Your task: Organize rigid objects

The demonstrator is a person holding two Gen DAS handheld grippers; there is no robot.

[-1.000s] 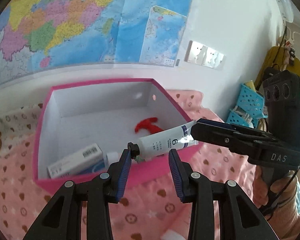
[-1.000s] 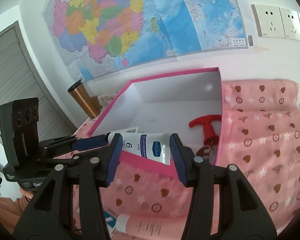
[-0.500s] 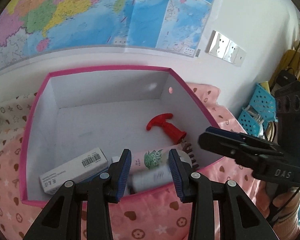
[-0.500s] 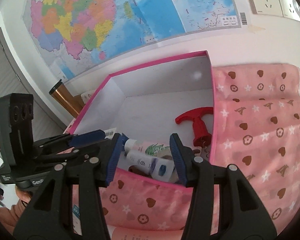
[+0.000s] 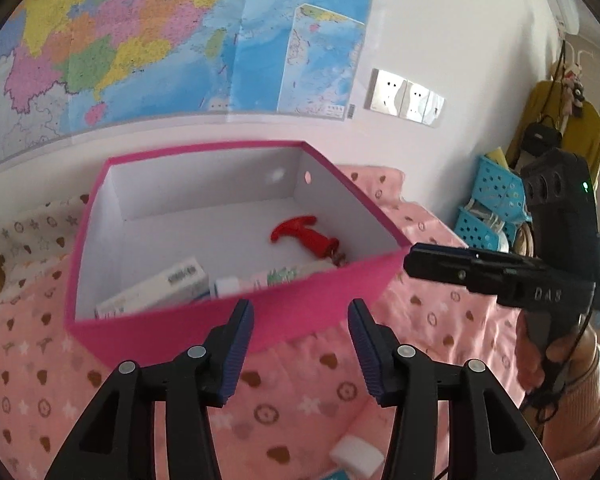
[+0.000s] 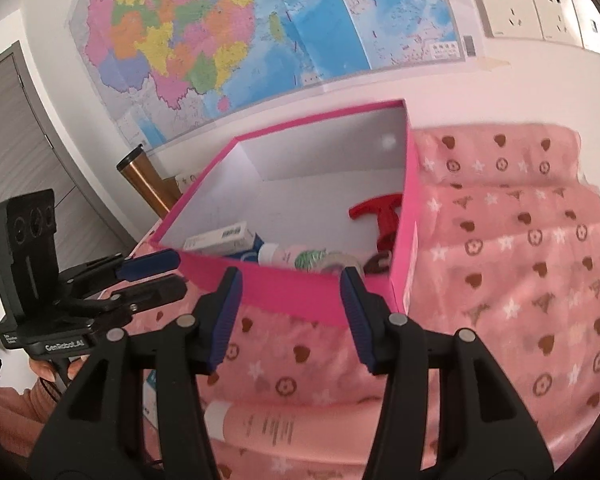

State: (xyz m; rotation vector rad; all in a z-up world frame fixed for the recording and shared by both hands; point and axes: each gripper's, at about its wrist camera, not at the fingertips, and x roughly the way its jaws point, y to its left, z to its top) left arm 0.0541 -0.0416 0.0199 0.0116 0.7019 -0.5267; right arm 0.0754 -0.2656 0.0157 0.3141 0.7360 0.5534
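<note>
Near the pink box (image 5: 312, 300), your left gripper (image 5: 300, 316) opening on nothing, your right gripper (image 6: 291, 284) spread, empty, tubes (image 6: 300, 258) inside.

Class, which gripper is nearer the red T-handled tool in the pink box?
Right. The right gripper faces the box corner holding the red T-handled tool; the left gripper, jaws opening and empty, sits farther along the near wall.

left gripper (image 5: 300, 320): black arms, blue ribbed pads | right gripper (image 6: 291, 288): same, silver screws | sleeve (image 5: 572, 396): pink
</note>
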